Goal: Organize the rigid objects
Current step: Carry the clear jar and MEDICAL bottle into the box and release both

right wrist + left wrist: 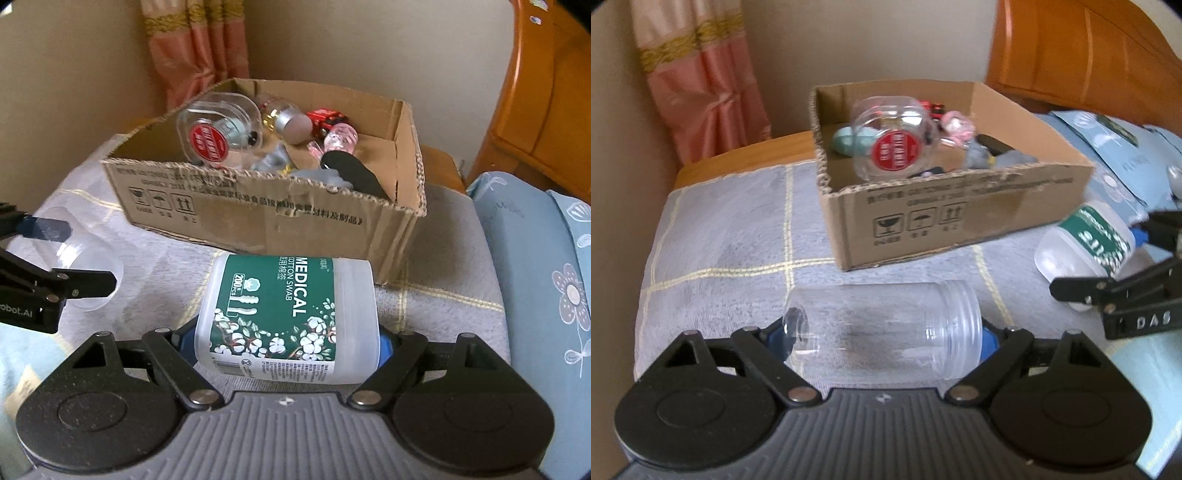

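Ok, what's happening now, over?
Left gripper shut on clear jar. Right gripper shut on cotton swab tub. Cardboard box ahead, path open.

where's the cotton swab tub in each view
Left wrist: swab tub at the right edge, held in the right gripper.
Right wrist: swab tub at bottom centre, between the fingers.
Shared landmark: cardboard box, just behind the tub in both.

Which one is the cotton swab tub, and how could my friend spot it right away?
Find the open cardboard box on the grey checked blanket. Just in front of it, the right gripper holds a white plastic tub lying sideways. Unlike the see-through jar in the left gripper, it wears a dark green label with white cotton flowers and the word MEDICAL.
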Action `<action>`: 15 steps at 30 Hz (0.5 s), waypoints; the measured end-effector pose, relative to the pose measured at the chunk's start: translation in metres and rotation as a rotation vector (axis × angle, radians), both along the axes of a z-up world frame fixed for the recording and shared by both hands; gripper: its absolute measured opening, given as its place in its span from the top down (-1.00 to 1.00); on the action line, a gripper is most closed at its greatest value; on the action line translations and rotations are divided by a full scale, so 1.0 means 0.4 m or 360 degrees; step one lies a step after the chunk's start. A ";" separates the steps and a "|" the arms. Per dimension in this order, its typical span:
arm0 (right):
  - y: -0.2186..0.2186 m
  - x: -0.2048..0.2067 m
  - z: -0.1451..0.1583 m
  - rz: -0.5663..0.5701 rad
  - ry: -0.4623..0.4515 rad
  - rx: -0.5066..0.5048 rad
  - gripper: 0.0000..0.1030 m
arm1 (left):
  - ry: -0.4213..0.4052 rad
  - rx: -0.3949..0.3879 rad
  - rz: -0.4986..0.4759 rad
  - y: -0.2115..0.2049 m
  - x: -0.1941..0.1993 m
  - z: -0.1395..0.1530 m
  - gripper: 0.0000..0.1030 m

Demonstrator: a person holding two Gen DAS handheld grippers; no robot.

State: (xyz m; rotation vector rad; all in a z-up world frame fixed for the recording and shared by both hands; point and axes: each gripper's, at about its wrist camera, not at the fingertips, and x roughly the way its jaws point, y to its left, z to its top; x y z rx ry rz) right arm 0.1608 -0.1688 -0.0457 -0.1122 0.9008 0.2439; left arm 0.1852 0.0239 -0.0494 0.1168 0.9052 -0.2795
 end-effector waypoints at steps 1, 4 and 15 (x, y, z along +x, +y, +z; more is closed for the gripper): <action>-0.008 -0.002 0.011 0.0025 -0.0001 0.0008 -0.69 | 0.0002 0.0006 -0.0025 -0.001 -0.003 0.011 -0.75; -0.025 -0.010 0.047 0.0086 -0.0005 0.0030 -0.69 | 0.0015 0.0005 -0.0094 0.000 -0.008 0.048 -0.75; -0.048 0.048 0.185 0.0142 -0.0184 0.0036 -0.69 | -0.0107 0.0030 -0.0218 -0.032 0.043 0.183 -0.75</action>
